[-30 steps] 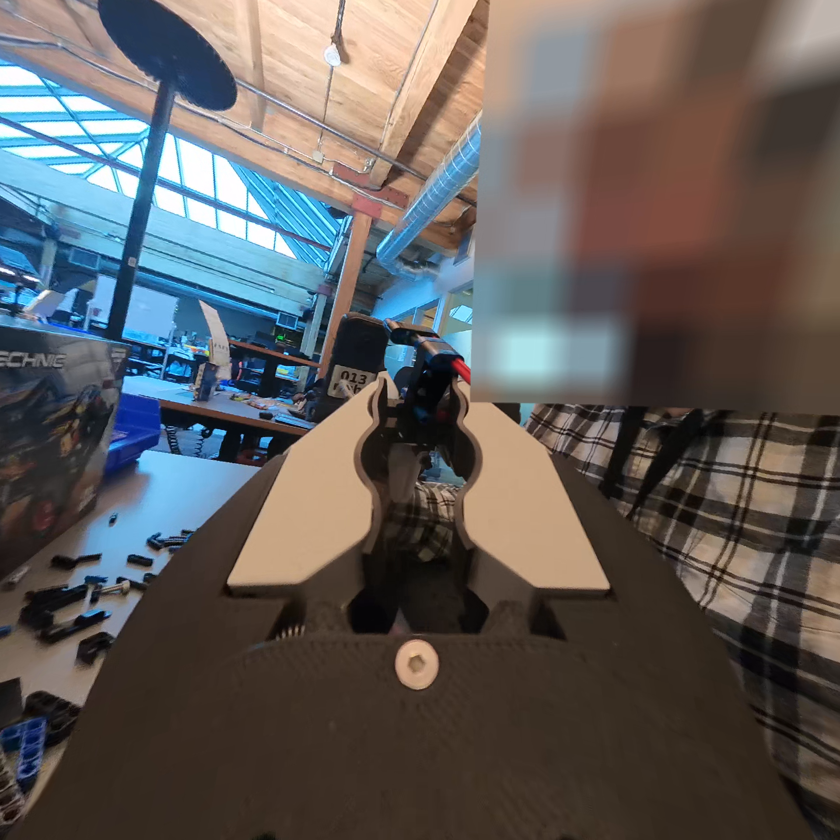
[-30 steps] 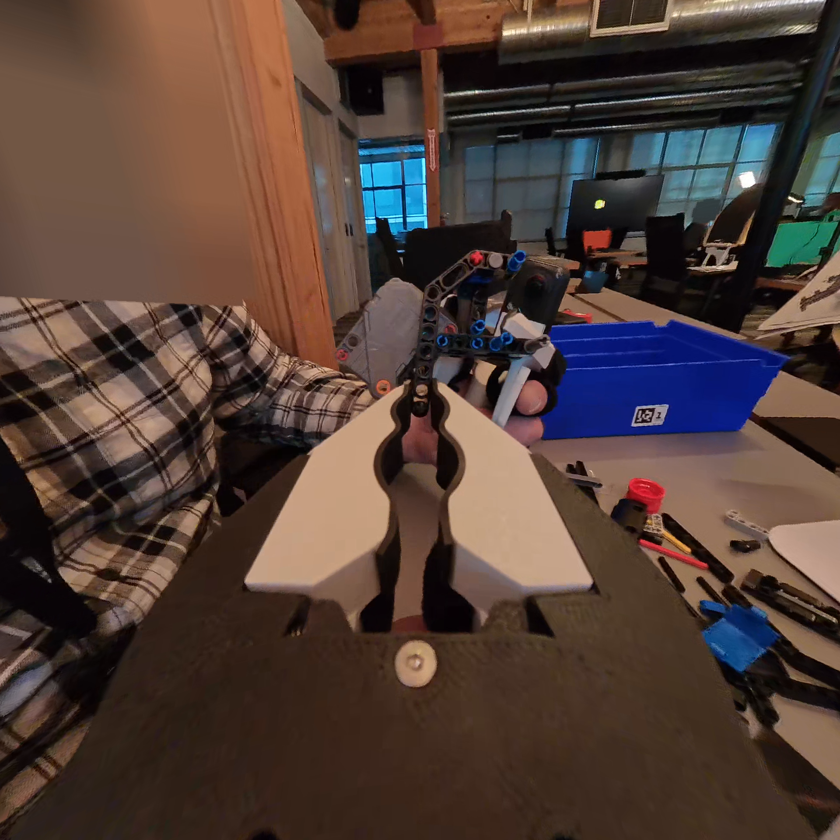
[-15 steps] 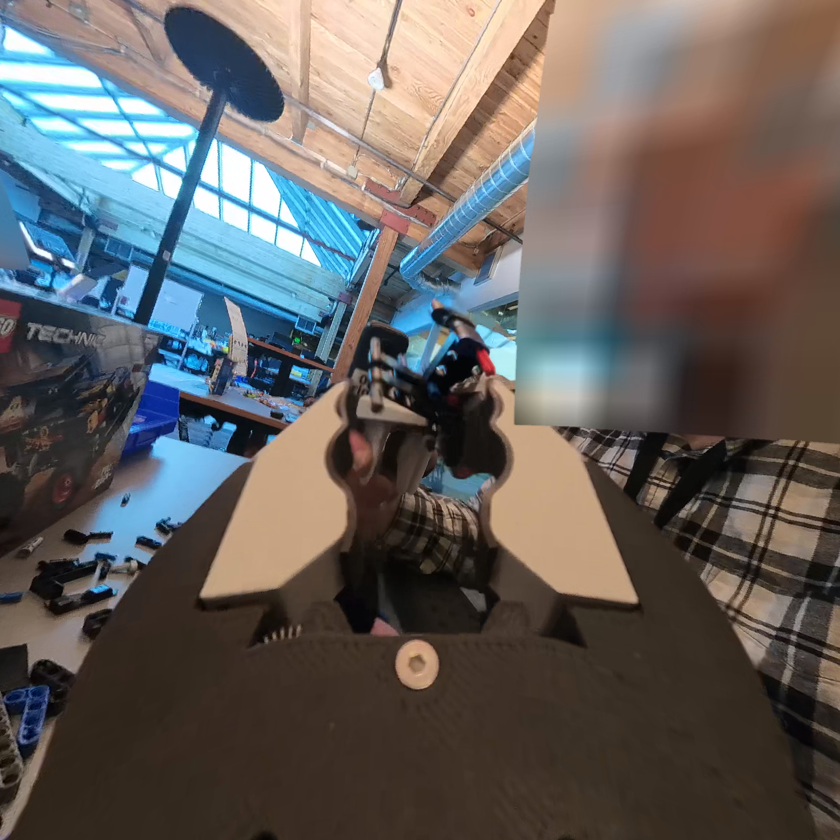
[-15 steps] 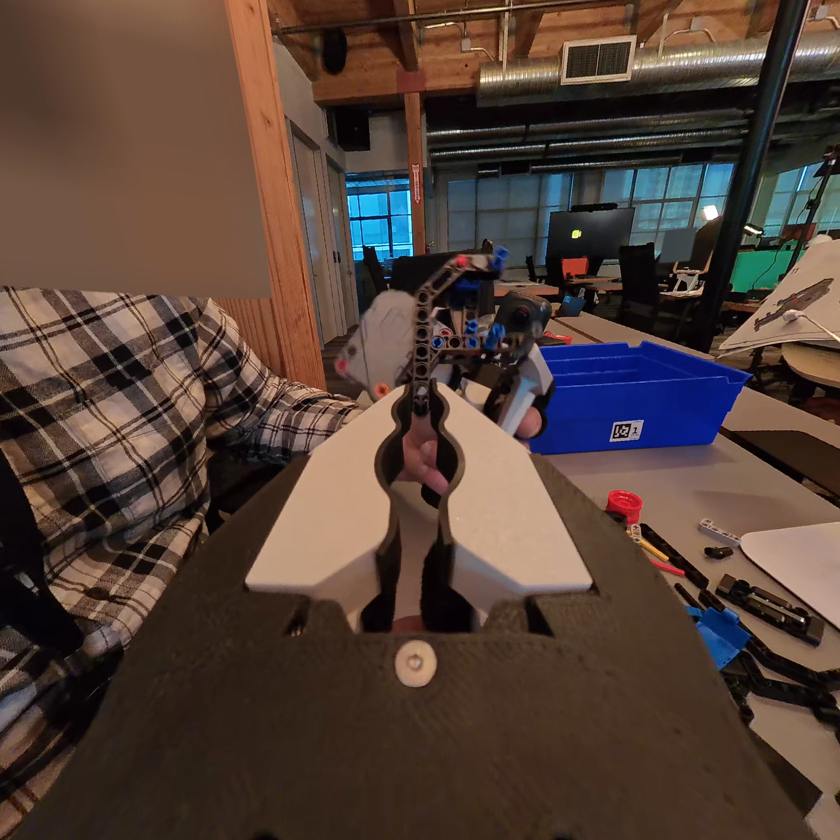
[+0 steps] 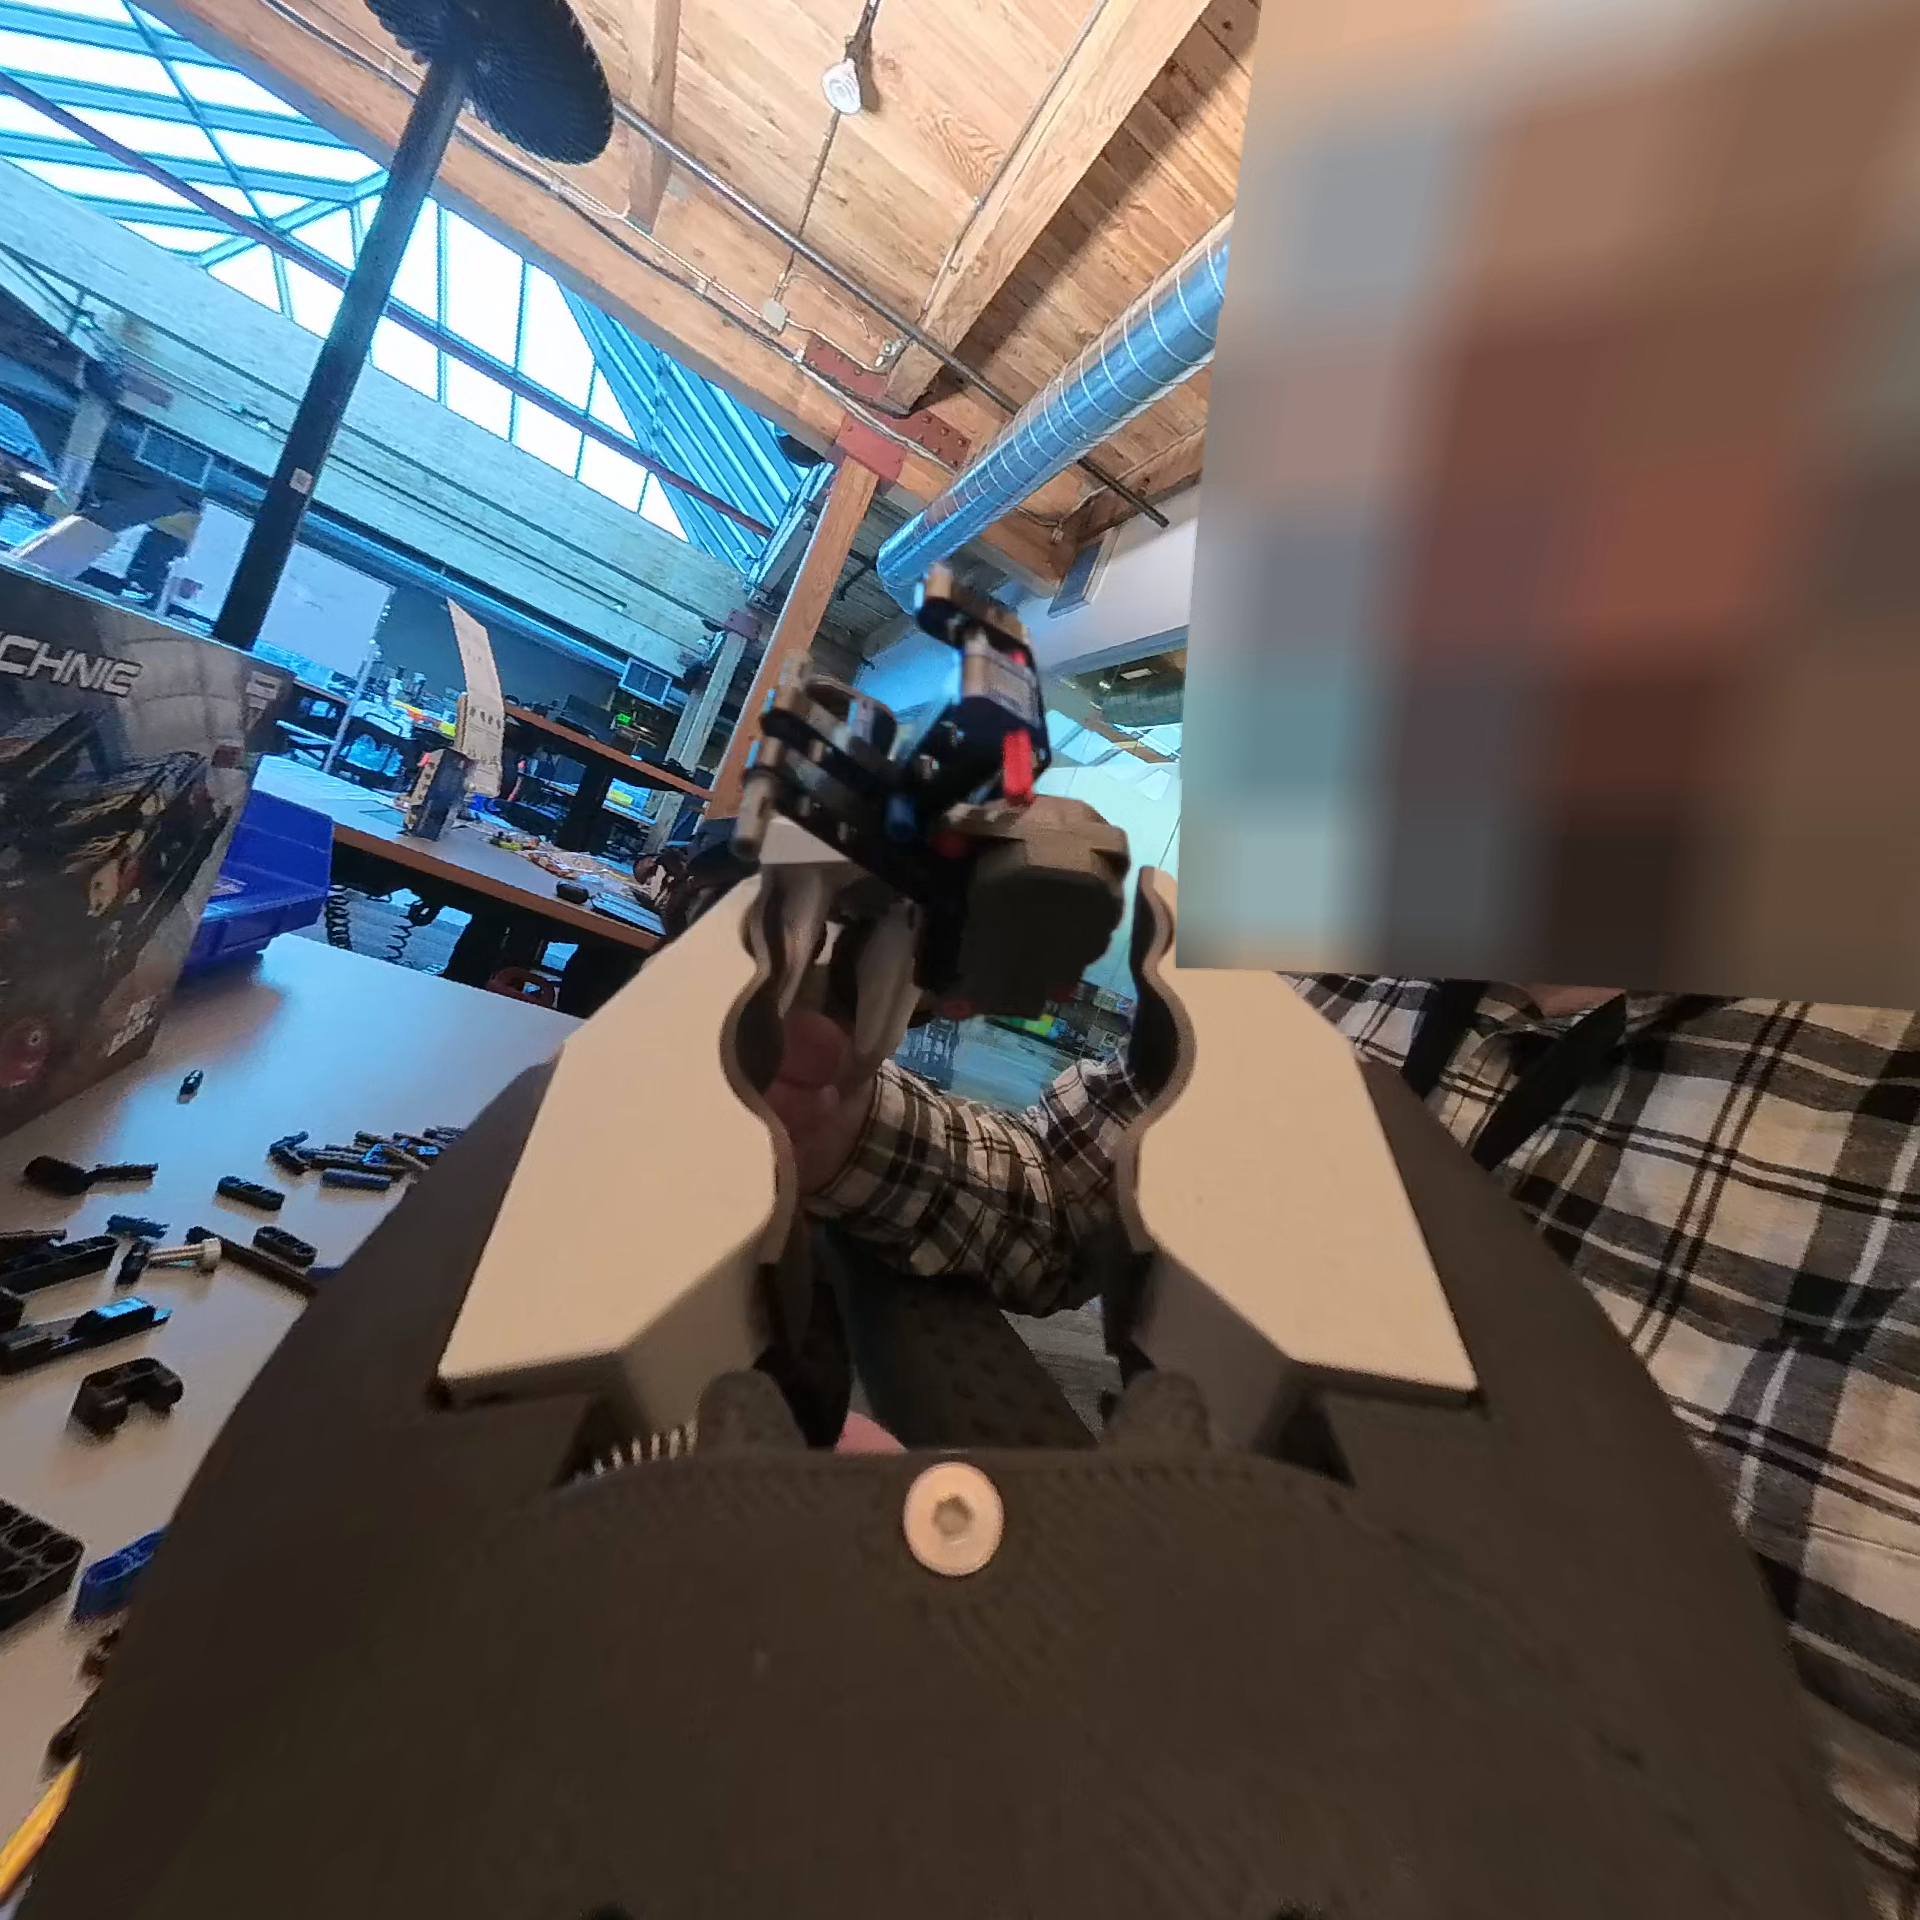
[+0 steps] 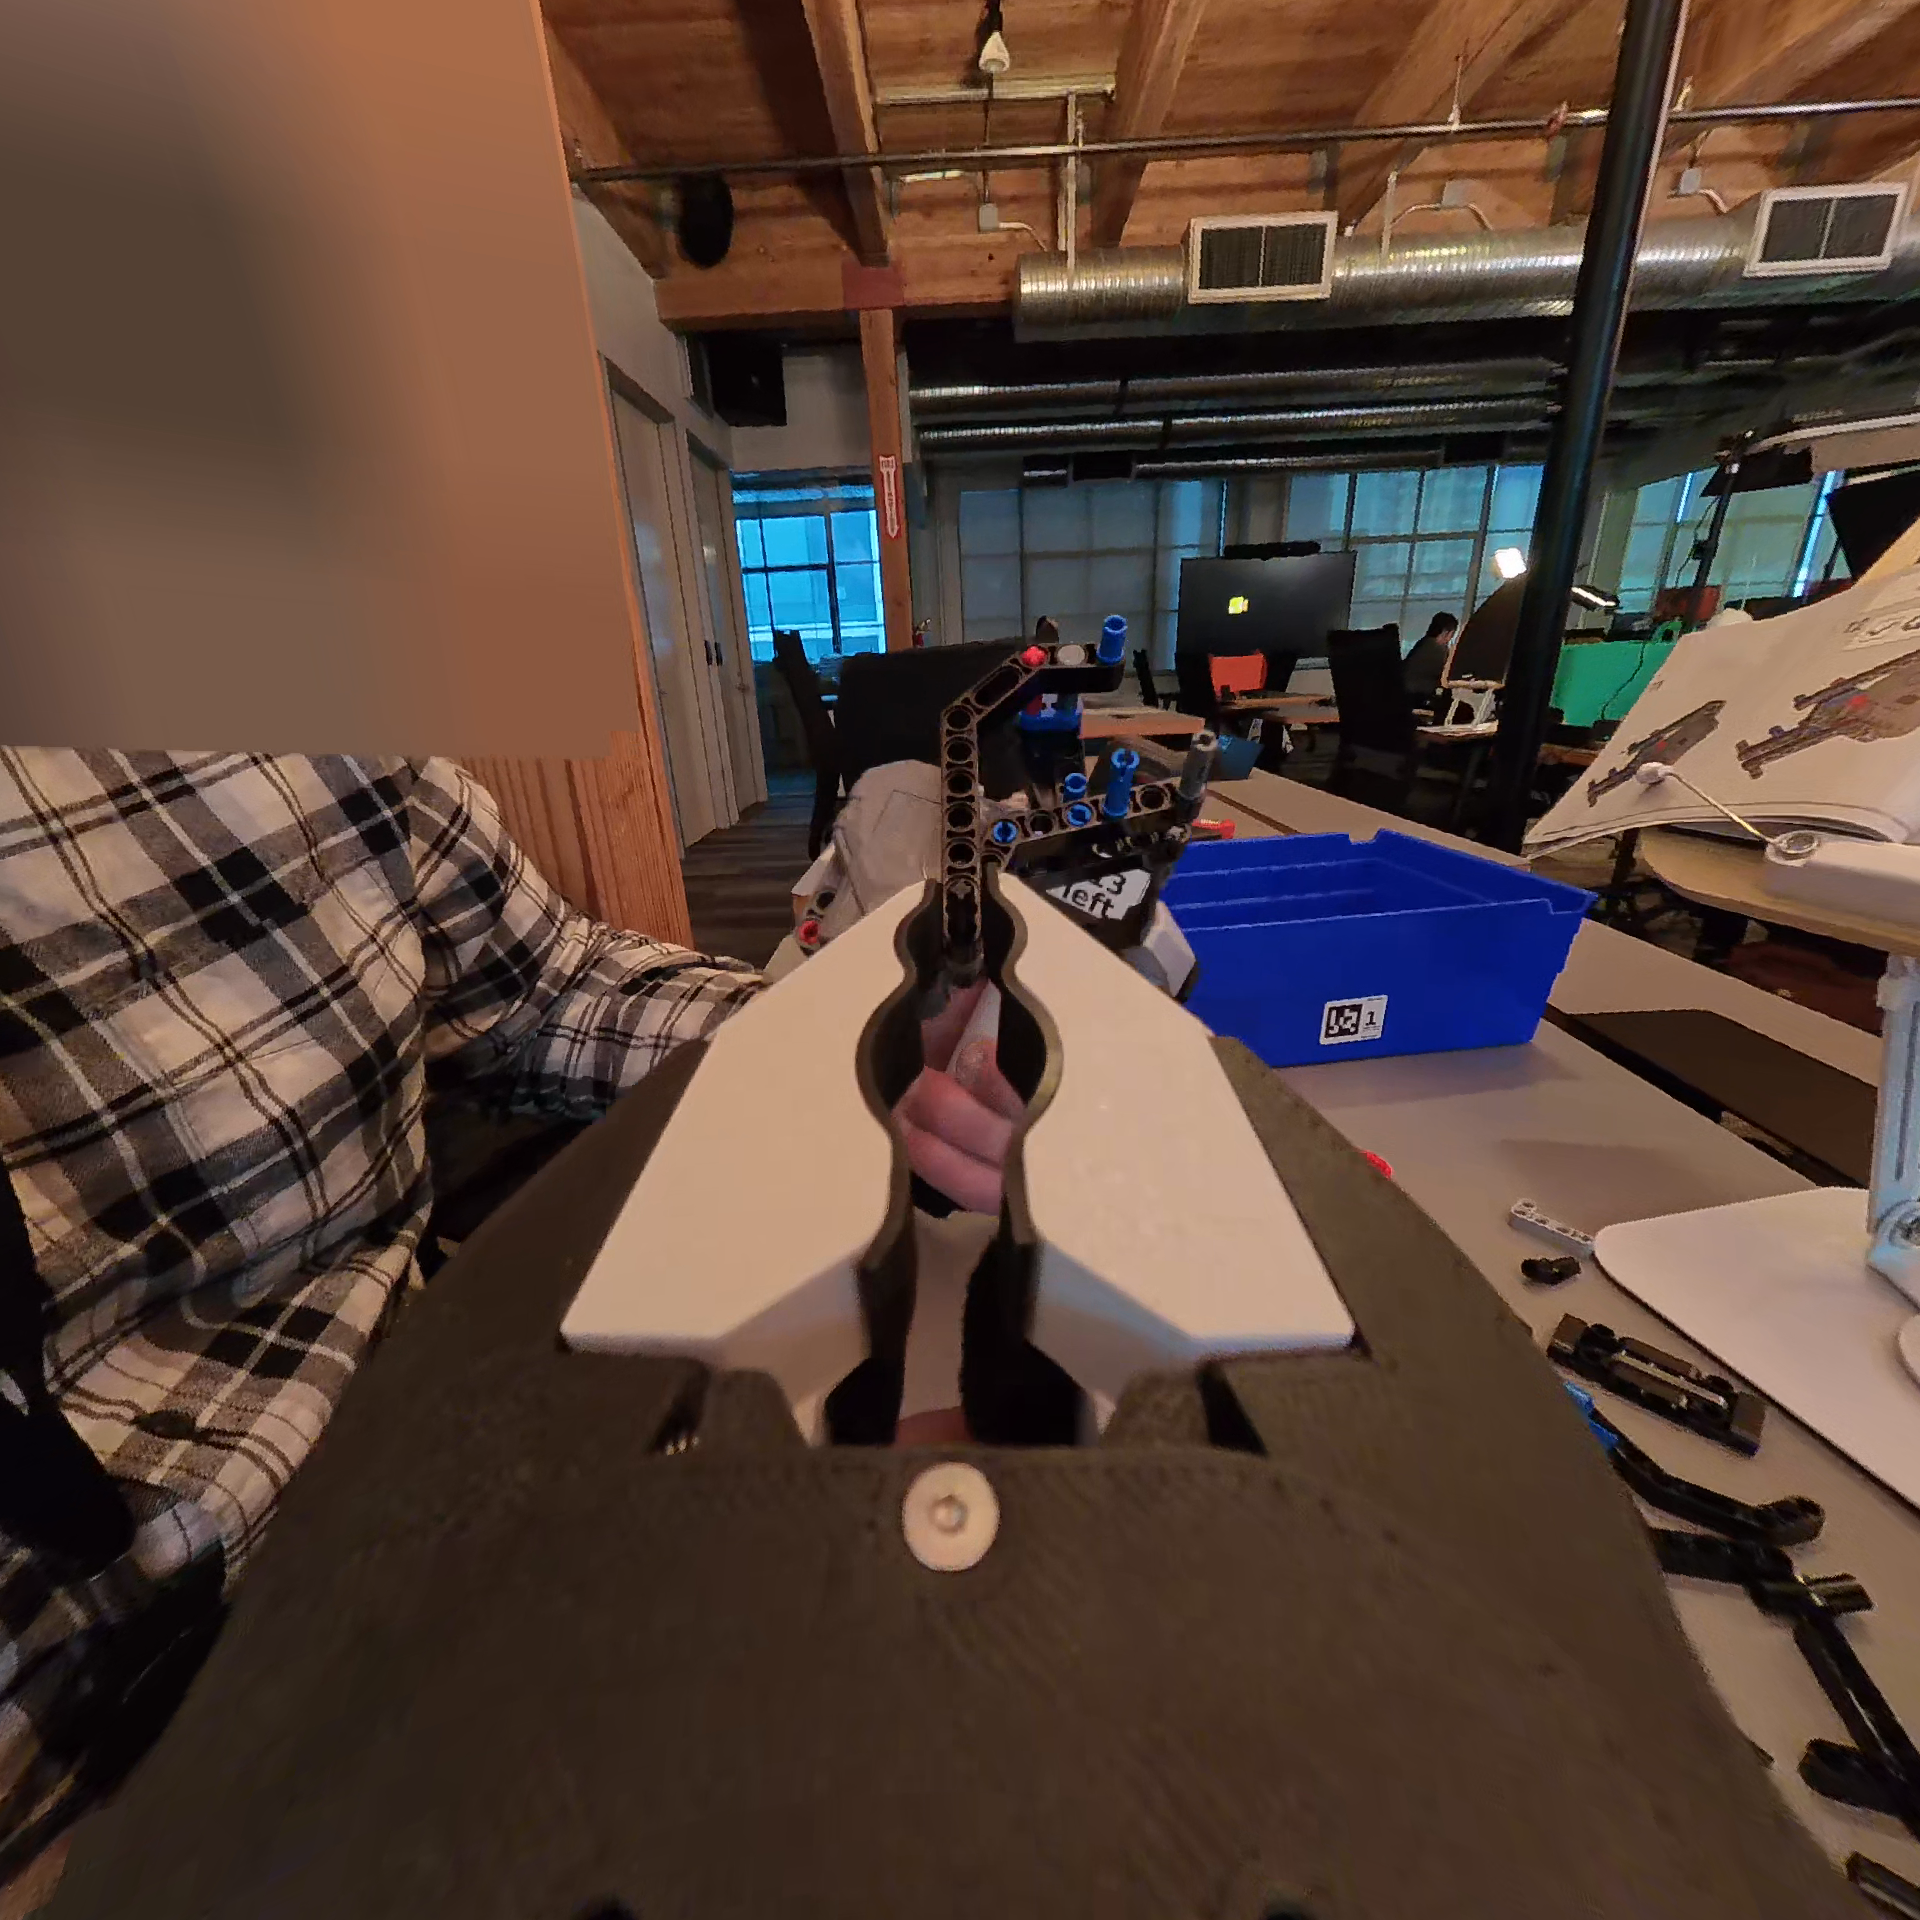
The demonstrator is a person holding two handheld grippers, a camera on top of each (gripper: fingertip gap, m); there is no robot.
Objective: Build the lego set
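My right gripper [image 6: 961, 904] is shut on the lower end of a black angled beam of the lego assembly [image 6: 961, 790], which carries blue and red pins and is held up in the air. In the left wrist view the same assembly [image 5: 883, 769] shows beyond my left gripper [image 5: 945, 925], with the right gripper's dark body [image 5: 1039, 914] under it. My left gripper is wide open and empty, just short of the assembly. It also shows behind the assembly in the right wrist view [image 6: 1101, 894].
A lego box [image 5: 94, 831] stands at the left on the grey table [image 5: 343, 1029], with several loose black parts [image 5: 332, 1153] beside it. A blue bin [image 6: 1371, 935], an instruction booklet [image 6: 1766, 727] on a white stand [image 6: 1766, 1309] and more parts [image 6: 1662, 1382] are at the right. A person in a plaid shirt [image 6: 208, 987] is close. The grippers are tip to tip, or close to it.
My left gripper has opened from nearly shut to wide open. The assembly stays in my right gripper and now sits higher and tilted in the left wrist view.
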